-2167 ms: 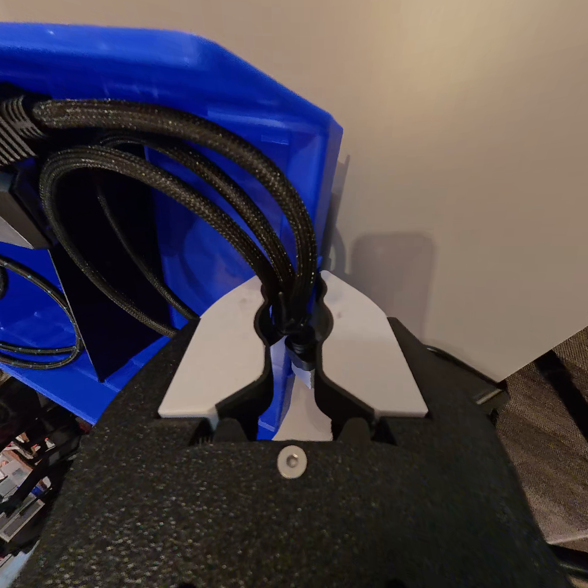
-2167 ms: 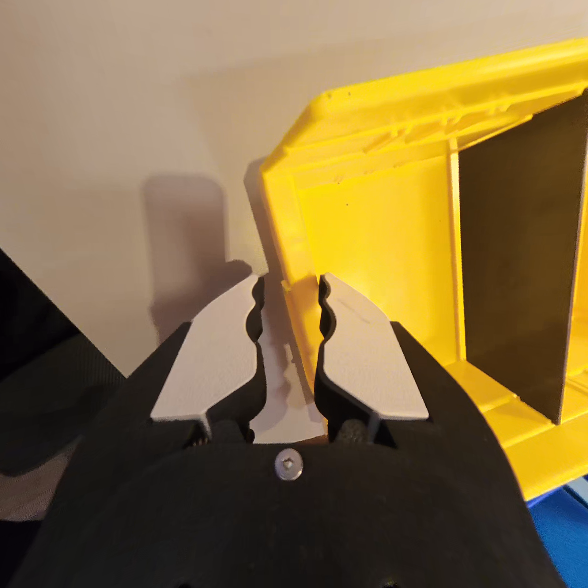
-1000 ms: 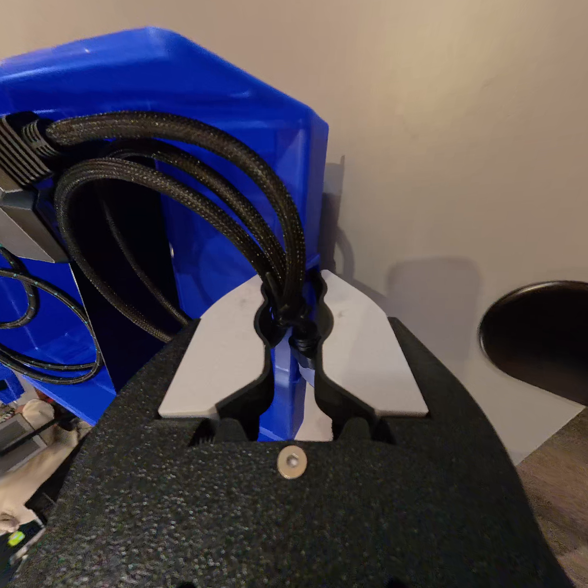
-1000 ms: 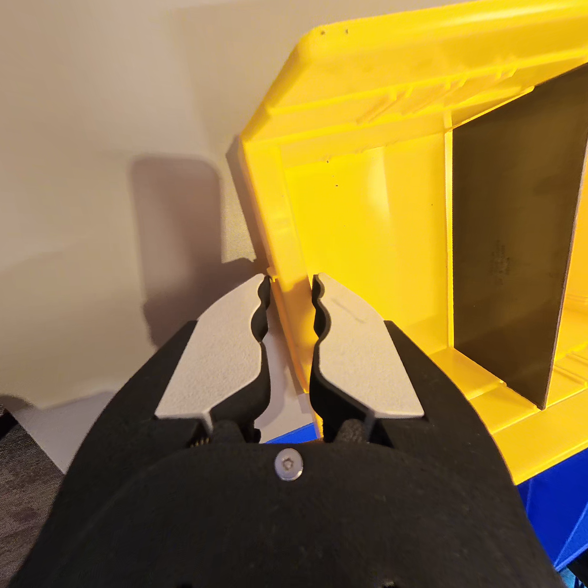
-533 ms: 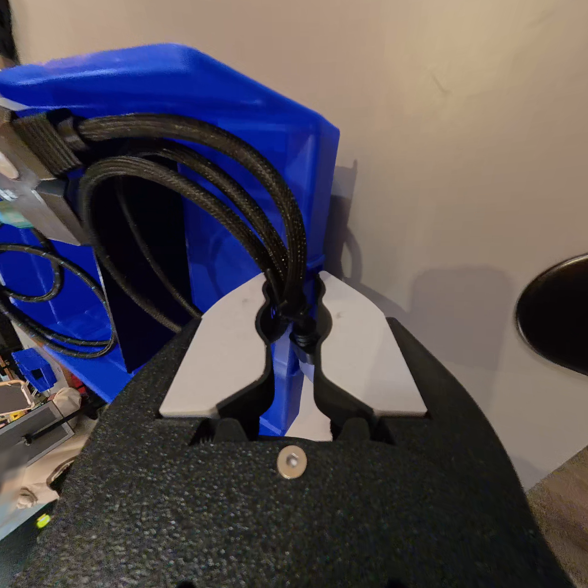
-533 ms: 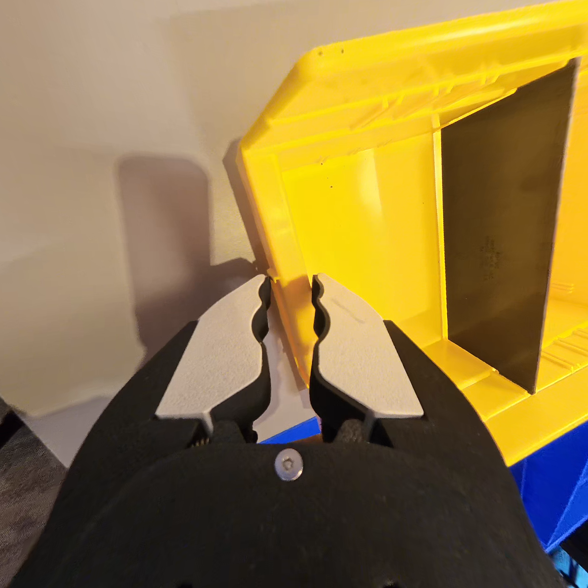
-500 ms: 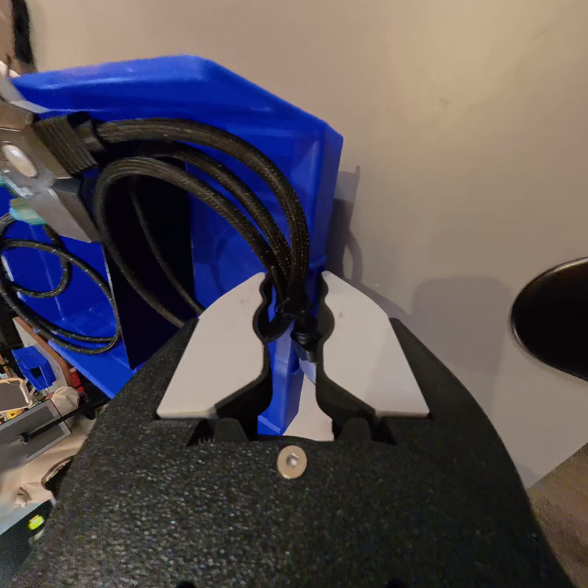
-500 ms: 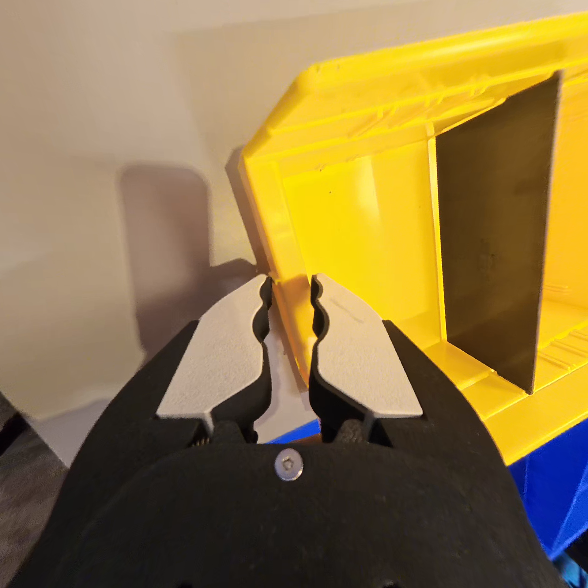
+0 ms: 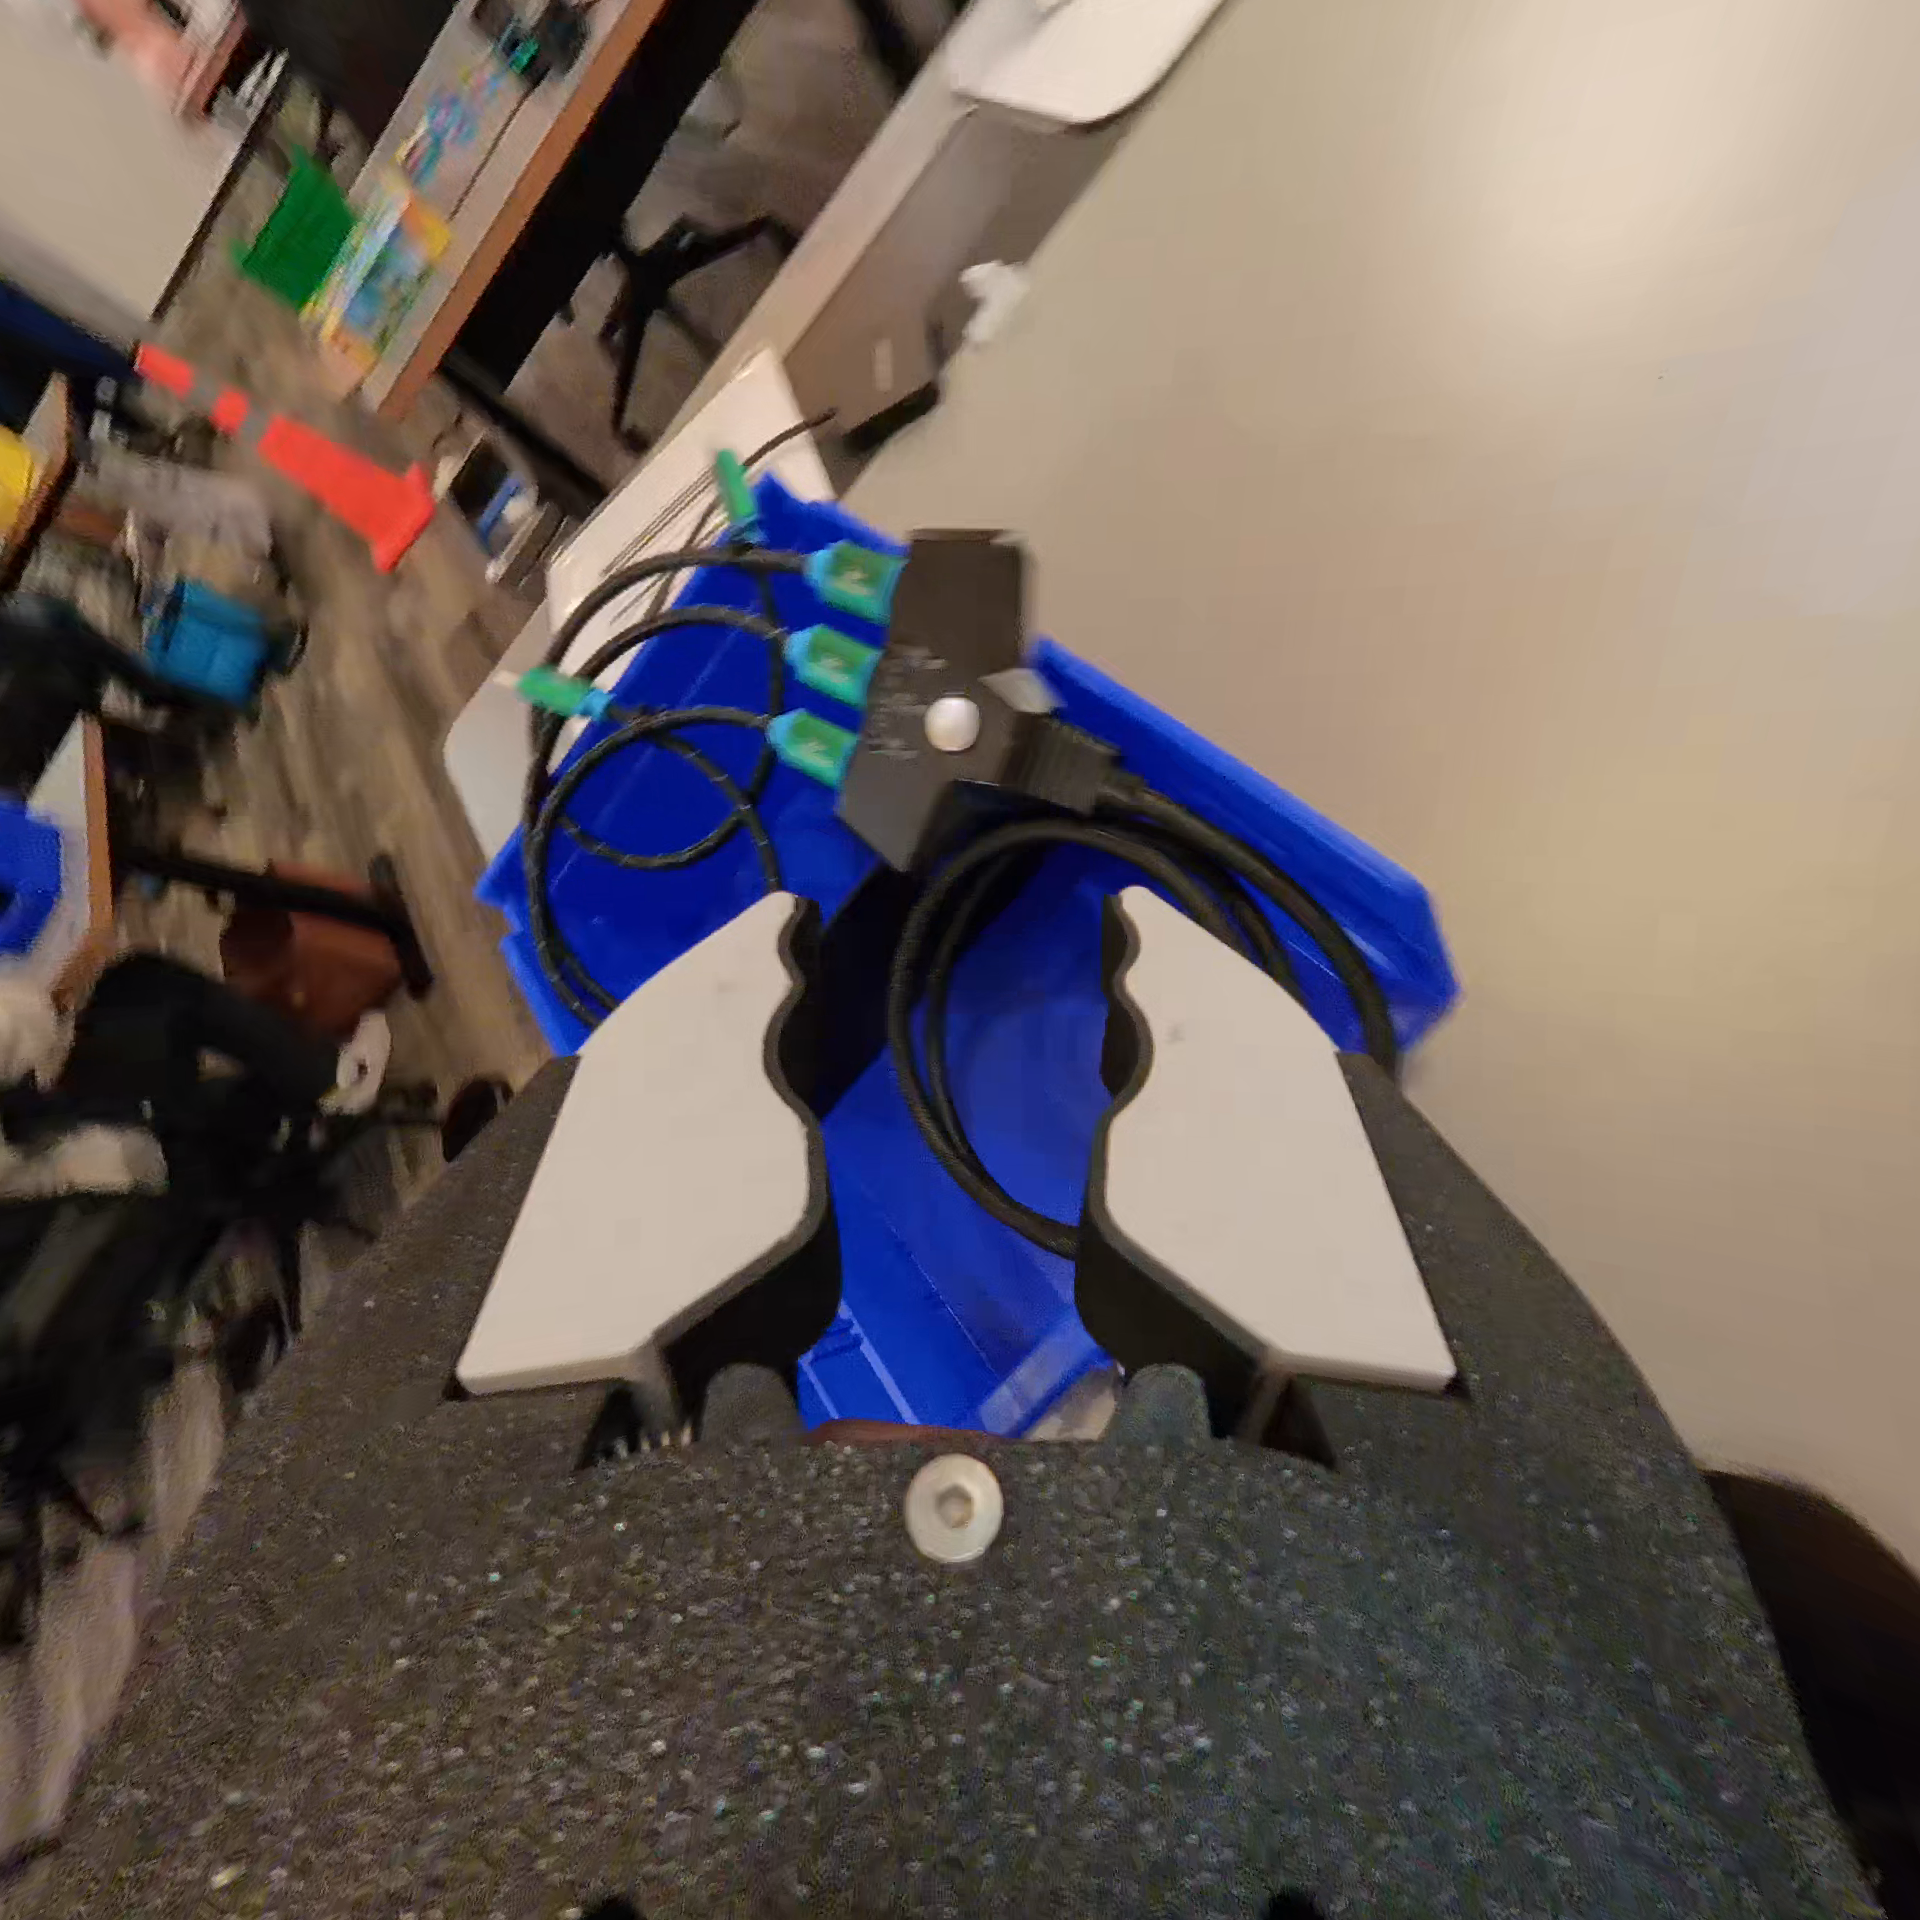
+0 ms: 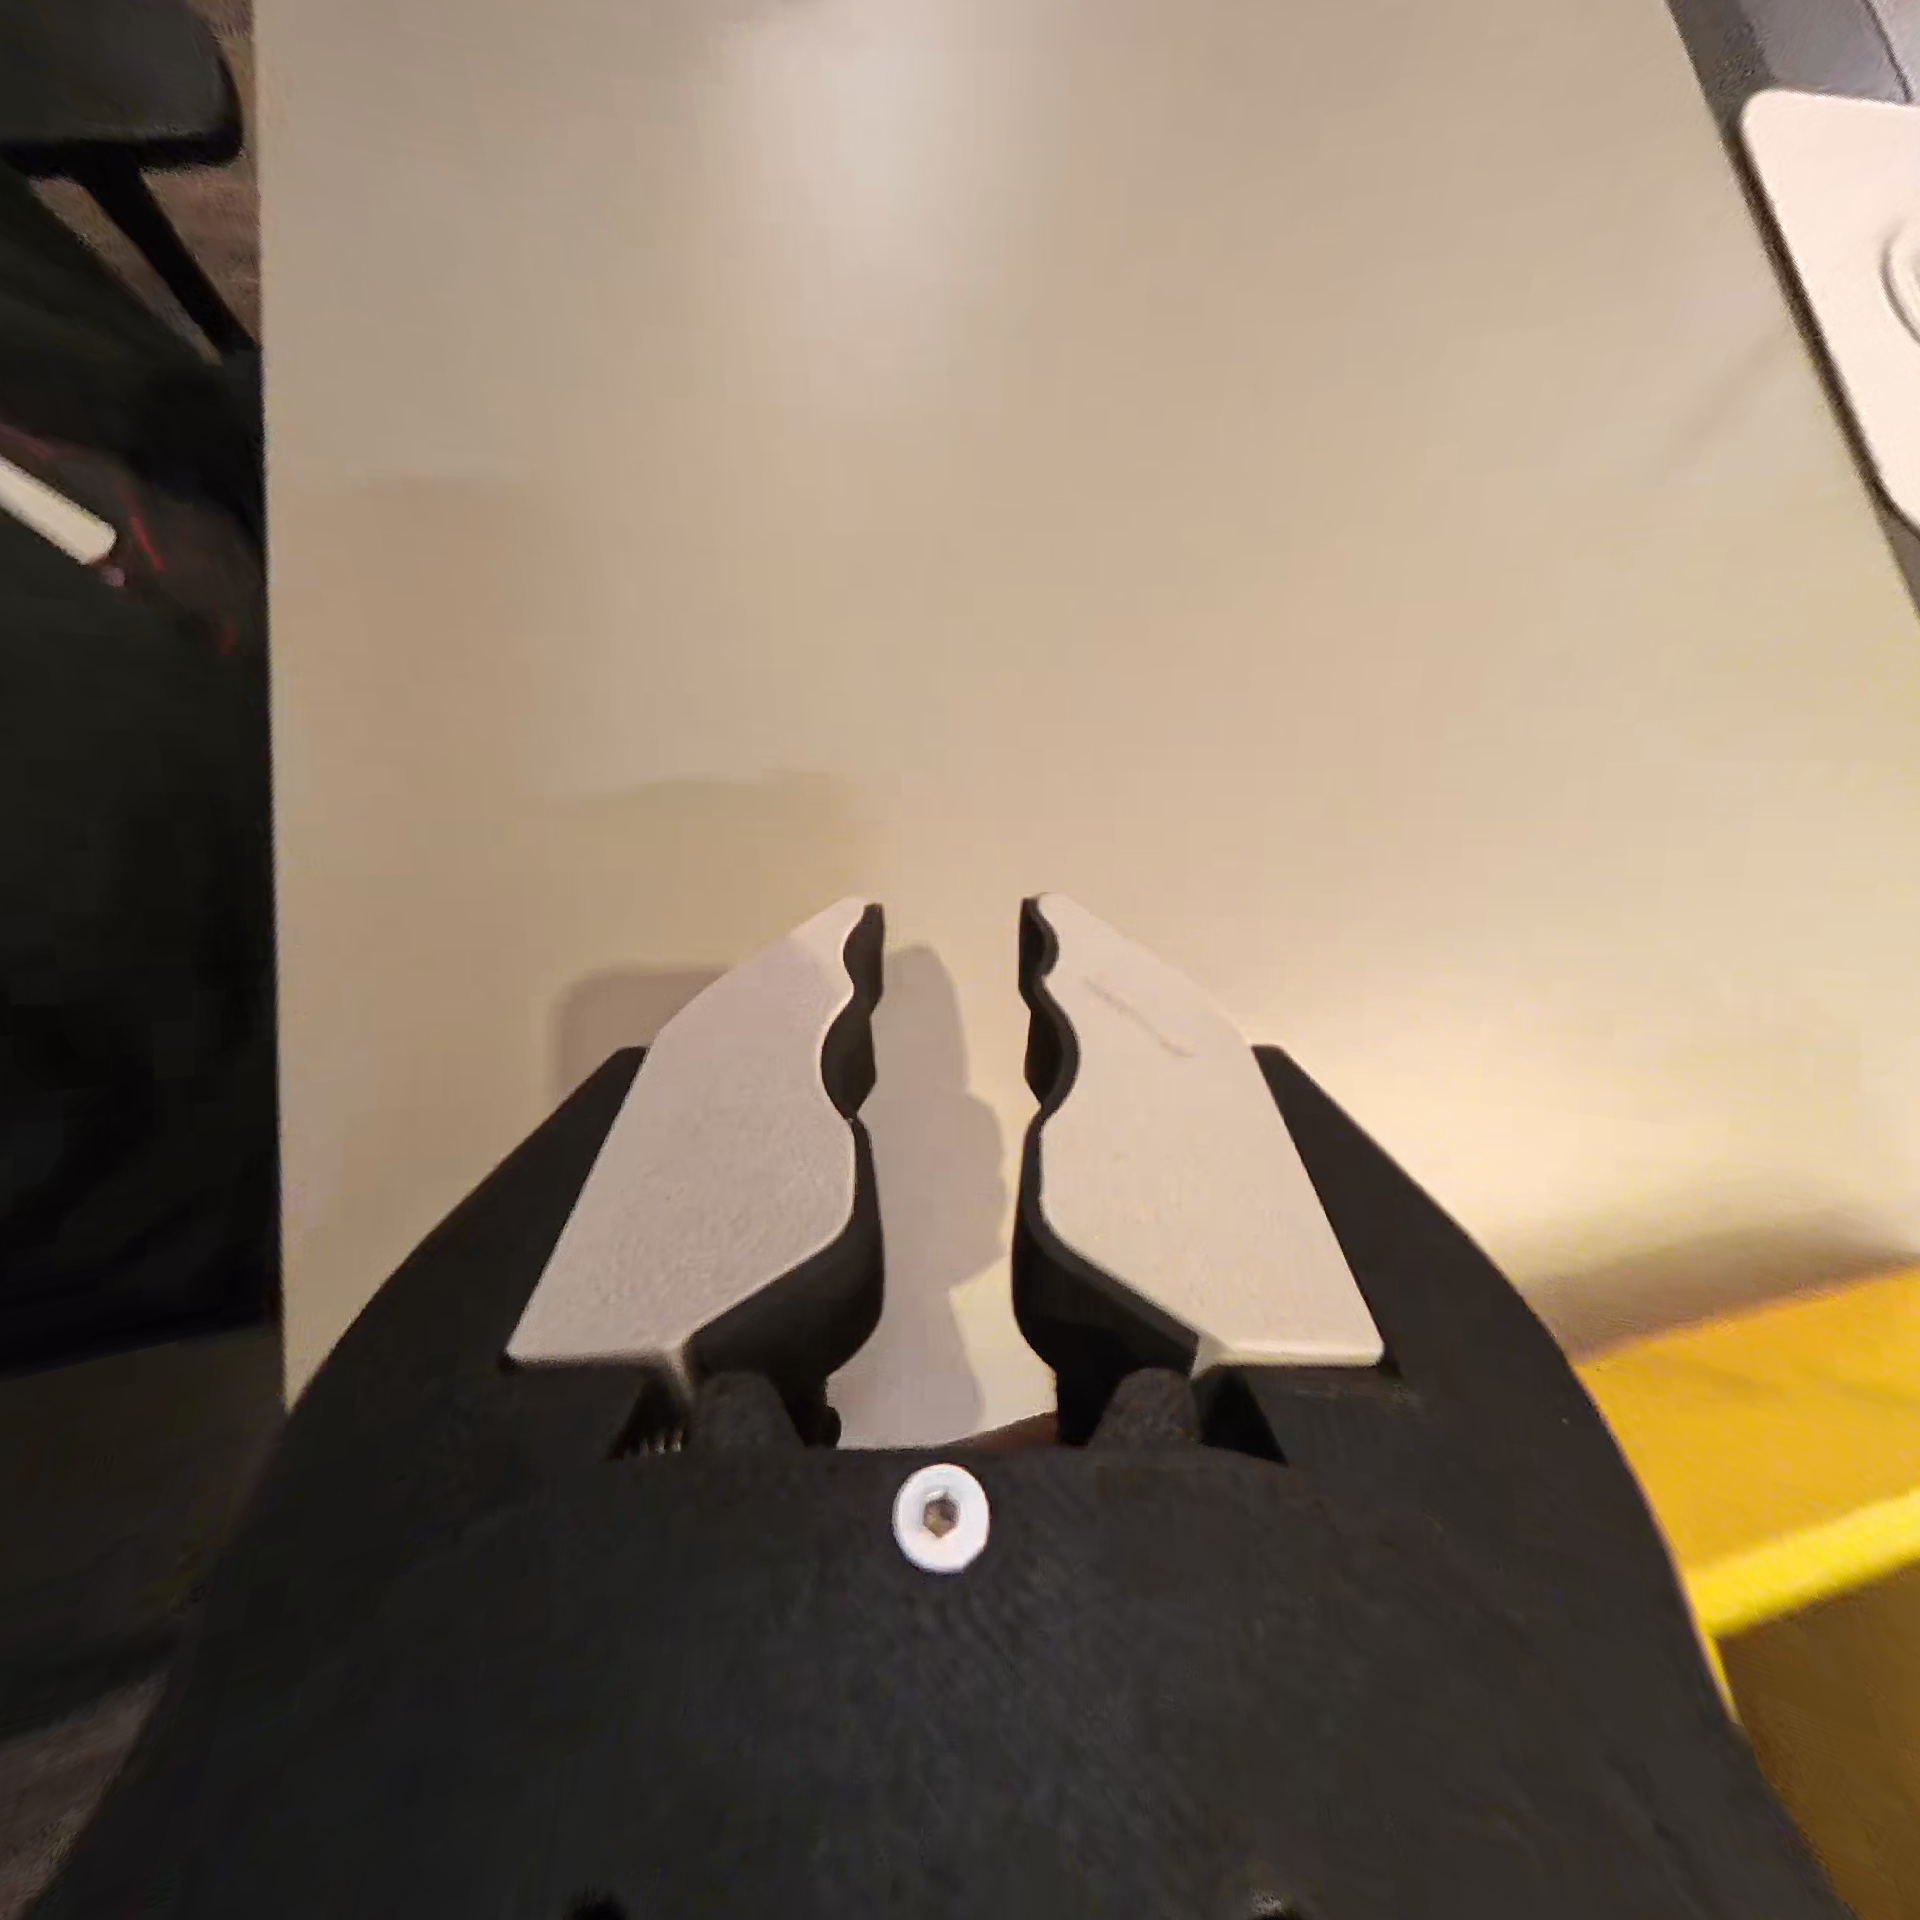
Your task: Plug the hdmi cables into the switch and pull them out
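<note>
Left gripper wide open, empty; switch at 12 o'clock over blue bin, green plugs seated, long axis toward 1. Right gripper part-open, empty, over table.

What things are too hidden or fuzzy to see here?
- Left wrist view: the black cable's lower loop, hidden behind the left gripper.
- Left wrist view: the room's floor clutter, blurred.
- Right wrist view: the yellow bin, cut off by the right edge; switch not visible.
</note>
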A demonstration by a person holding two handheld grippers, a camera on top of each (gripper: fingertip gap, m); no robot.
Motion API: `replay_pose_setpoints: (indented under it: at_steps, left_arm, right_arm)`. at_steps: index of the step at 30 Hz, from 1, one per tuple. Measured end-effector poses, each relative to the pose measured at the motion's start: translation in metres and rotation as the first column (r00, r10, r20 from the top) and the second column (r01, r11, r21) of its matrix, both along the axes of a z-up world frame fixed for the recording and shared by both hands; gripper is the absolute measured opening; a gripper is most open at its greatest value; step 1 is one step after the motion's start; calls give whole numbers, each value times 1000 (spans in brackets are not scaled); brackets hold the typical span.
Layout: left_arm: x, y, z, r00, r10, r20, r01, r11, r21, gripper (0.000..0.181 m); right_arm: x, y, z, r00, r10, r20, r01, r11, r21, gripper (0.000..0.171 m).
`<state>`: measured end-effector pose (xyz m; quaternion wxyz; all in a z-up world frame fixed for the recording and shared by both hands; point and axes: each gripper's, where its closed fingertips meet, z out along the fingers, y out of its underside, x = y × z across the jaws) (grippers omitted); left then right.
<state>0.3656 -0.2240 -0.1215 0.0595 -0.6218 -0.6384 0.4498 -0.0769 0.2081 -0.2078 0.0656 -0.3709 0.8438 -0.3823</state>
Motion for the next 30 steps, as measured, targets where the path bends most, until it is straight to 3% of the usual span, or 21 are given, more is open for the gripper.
replay_pose_setpoints:
  at_steps: [2, 5, 11, 17, 30]
  left_arm:
    - [-9, -20, 0, 995, 90, -43, -86, 992, 90, 58]
    - [-35, -32, -8, 978, 158, -138, -99, 927, 361, 71]
    - [-71, -44, -40, 975, 212, -69, -128, 786, 605, 95]
    - [-81, -58, -68, 988, 139, 70, -153, 802, 577, 117]
    - [-80, -77, -83, 991, 97, 93, -134, 745, 654, 123]
  right_arm:
    - [14, -18, -15, 999, -37, 39, 36, 999, 5, 25]
    - [26, -39, -36, 993, -92, 79, 90, 996, 30, 28]
    - [38, -51, -55, 987, -80, 140, 75, 996, 38, 29]
    - [38, -47, -67, 988, -57, 142, 47, 996, 73, 29]
    - [38, -47, -71, 984, -52, 169, 28, 990, 138, 30]
